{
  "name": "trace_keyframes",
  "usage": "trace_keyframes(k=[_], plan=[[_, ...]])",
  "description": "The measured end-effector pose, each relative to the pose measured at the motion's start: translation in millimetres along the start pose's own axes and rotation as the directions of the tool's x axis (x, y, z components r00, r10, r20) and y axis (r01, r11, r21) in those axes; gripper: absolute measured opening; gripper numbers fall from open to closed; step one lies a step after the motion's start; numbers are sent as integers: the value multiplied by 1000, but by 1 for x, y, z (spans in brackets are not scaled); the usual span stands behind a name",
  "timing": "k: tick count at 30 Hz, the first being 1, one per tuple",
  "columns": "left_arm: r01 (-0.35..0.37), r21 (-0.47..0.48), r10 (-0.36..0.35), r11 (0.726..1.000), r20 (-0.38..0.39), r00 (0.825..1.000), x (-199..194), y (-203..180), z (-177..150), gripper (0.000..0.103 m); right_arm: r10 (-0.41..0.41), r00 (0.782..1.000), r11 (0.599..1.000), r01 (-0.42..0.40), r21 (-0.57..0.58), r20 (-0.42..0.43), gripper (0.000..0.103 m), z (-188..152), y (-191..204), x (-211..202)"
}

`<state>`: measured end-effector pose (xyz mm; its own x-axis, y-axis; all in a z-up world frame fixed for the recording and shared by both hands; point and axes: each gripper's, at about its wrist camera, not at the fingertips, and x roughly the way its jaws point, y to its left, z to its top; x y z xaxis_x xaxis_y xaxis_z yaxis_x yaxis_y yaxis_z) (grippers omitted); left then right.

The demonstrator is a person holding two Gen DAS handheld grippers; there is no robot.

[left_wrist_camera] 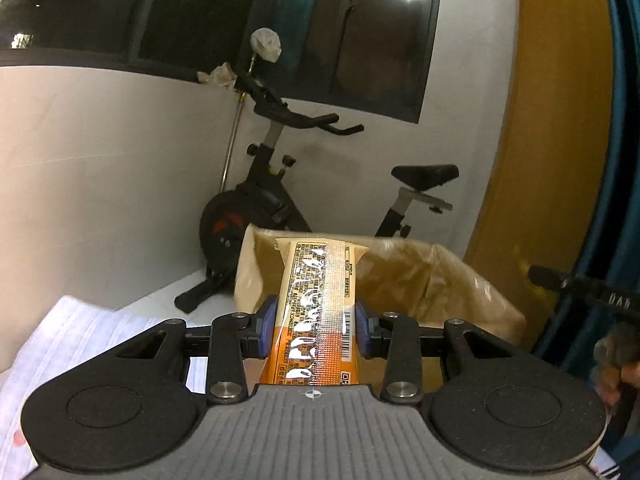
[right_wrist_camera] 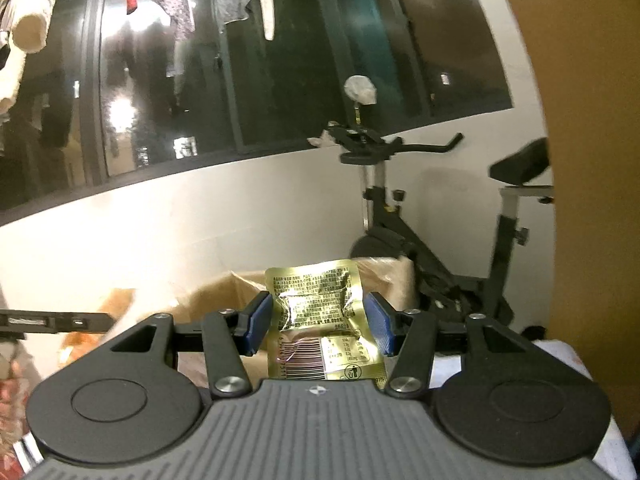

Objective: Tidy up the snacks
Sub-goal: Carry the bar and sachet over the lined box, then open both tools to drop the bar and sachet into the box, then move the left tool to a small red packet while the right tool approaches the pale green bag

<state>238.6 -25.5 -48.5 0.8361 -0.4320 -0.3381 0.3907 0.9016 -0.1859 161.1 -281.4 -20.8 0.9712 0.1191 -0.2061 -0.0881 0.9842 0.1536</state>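
Left wrist view: left claw (left_wrist_camera: 316, 320) clenched on a long orange-and-cream snack packet (left_wrist_camera: 316, 300), blue pads (left_wrist_camera: 267, 320) pressing both long edges about midway along. Packet pokes straight out ahead of the claw, far end up in the air. Just beyond and below that tip, a cardboard box (left_wrist_camera: 420, 280) with a plastic liner, top open. Further off, an exercise bike (left_wrist_camera: 280, 200) against the wall. Looks light and crinkly with a glossy film, probably slippery, so gripping across the narrow width near the middle seems smart; out at an end, likely to droop or slide.

Right wrist view: right claw (right_wrist_camera: 318, 320) grasping a small gold foil pouch (right_wrist_camera: 320, 312), pads at its two side edges, foil puckered between them. Pouch sits right between the fingers, barcode end toward the camera. Same box (right_wrist_camera: 224, 296) directly ahead and below, a bit to the left of the claw. Pouch looks soft and feather-light, crumples easily; hard squeeze probably crushes whatever's inside. Side edges look like the safest hold, gentle pressure only.
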Motion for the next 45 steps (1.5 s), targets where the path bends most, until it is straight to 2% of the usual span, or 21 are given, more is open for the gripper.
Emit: trace_keyframes(k=[3,8,11,15,17,19,21,24,30,36,39,45], plan=[[11,2,-11,1000,1,1000,21,-2,13,40,30,999,999,-30,-13,-37,54,11,5,31],[19,35,-18,999,-19,1000,54,-12,29,40,26,993,997,-33,-66,-116,54,14,18,82],[4,60,-1,998,-47,999,71,-16,34,40,11,991,998,-20,-66,-137,54,9,22,100],[15,40,-10,999,-103,995,89,-13,32,41,-19,984,996,3,-90,-178,54,-3,26,116],[16,53,-10,998,-120,993,92,-9,29,47,-23,979,995,3,-98,-202,57,-10,27,120],[19,65,-10,998,-130,991,94,-8,26,70,-24,974,996,4,-92,-225,59,-16,25,123],[14,70,-5,997,-129,992,94,-7,25,77,-17,970,997,-2,-78,-242,60,-20,24,124],[3,60,4,998,-118,993,87,-2,26,77,-38,968,997,20,-75,-248,61,-22,24,122],[-5,65,10,998,-75,997,55,3,33,76,-12,976,998,-1,-62,-216,61,-15,29,96],[-3,-21,2,1000,-28,1000,15,18,44,76,11,986,997,-23,-70,-166,61,-11,36,57],[-10,-29,10,1000,-28,1000,-1,20,47,76,14,989,998,-24,-64,-150,62,-11,40,43],[-17,-51,15,999,-49,999,-27,32,24,76,4,993,997,-13,-75,-115,64,-20,48,17]])
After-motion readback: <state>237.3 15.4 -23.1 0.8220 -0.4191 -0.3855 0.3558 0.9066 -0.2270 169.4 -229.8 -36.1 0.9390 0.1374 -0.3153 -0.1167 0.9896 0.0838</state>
